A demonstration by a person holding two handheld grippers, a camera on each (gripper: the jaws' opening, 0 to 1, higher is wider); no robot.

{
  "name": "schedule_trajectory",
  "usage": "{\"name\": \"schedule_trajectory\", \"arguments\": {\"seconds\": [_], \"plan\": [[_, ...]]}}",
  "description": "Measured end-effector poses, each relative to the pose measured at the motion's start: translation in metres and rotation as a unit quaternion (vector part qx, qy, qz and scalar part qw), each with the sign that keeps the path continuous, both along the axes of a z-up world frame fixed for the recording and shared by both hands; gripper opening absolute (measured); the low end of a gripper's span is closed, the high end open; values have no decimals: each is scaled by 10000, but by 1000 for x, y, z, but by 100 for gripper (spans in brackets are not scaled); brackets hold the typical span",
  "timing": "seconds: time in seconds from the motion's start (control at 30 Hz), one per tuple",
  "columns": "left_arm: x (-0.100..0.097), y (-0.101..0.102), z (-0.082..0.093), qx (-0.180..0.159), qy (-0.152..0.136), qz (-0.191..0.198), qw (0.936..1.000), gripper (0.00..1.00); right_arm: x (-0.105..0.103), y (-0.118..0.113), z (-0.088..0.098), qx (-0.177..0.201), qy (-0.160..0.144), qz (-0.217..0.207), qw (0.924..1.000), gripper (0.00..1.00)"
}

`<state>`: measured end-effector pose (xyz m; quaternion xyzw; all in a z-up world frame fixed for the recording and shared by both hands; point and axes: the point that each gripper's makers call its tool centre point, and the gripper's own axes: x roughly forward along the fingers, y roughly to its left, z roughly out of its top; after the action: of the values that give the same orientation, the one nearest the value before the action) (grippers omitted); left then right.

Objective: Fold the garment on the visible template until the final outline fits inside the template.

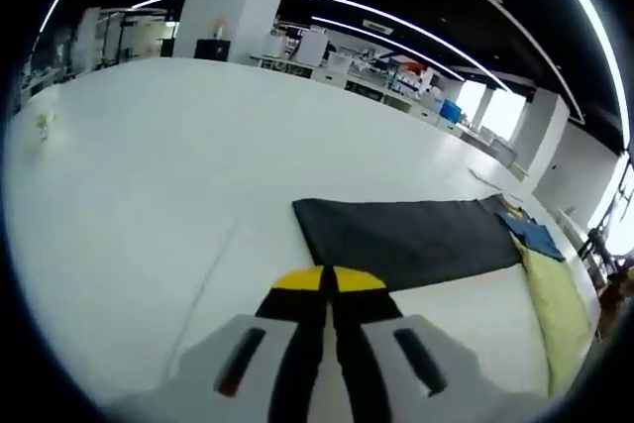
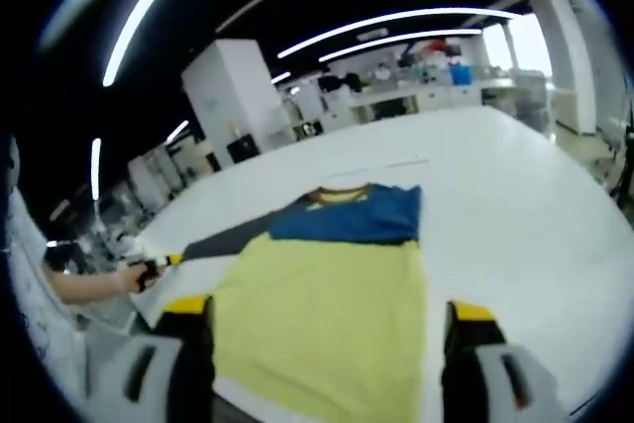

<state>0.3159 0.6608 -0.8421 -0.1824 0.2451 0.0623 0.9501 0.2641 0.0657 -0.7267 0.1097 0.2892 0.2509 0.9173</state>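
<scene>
A yellow garment (image 2: 327,314) with a blue top part (image 2: 352,215) lies flat on the white table (image 2: 495,185), right in front of my right gripper (image 2: 327,309). The right gripper's yellow-tipped jaws stand wide open on either side of the garment's near edge. A dark grey template sheet (image 1: 406,235) reaches out from under the garment (image 1: 555,299). My left gripper (image 1: 327,279) is shut, its tips at the sheet's near corner. I cannot tell whether they pinch it. In the right gripper view a hand (image 2: 94,284) holds the left gripper (image 2: 151,269) at the sheet's far-left end.
The white table (image 1: 149,165) stretches wide to the left and beyond the sheet. Shelves, benches and a white pillar (image 2: 233,91) stand behind it. A small item (image 1: 42,126) lies near the table's far left edge.
</scene>
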Motion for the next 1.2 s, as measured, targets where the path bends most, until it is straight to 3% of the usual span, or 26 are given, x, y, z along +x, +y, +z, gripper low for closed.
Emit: {"name": "schedule_trajectory", "arguments": {"seconds": [0.13, 0.43, 0.5, 0.73, 0.8, 0.97, 1.2], "plan": [[2, -3, 5, -134, 87, 105, 9998, 0, 0, -8, 2, 83, -20, 33, 10000, 96], [12, -26, 54, 10, -273, -154, 9995, 0, 2, -17, 12, 397, -152, 147, 9990, 96], [17, -44, 75, 45, -350, -278, 9990, 0, 1, -15, 12, 426, -169, 229, 9987, 96], [40, -95, 111, 137, -620, -714, 9954, 0, 1, -15, 21, 805, -340, 459, 9951, 96], [49, -109, 119, 157, -674, -826, 9942, 0, 1, -17, 23, 873, -377, 548, 9940, 98], [66, -139, 128, 323, -612, -988, 9927, 0, 0, -28, 15, 536, -478, 867, 9936, 98], [91, -191, 144, 329, -660, -1309, 9886, 0, -10, -35, 10, 833, -434, 979, 9908, 99]]}}
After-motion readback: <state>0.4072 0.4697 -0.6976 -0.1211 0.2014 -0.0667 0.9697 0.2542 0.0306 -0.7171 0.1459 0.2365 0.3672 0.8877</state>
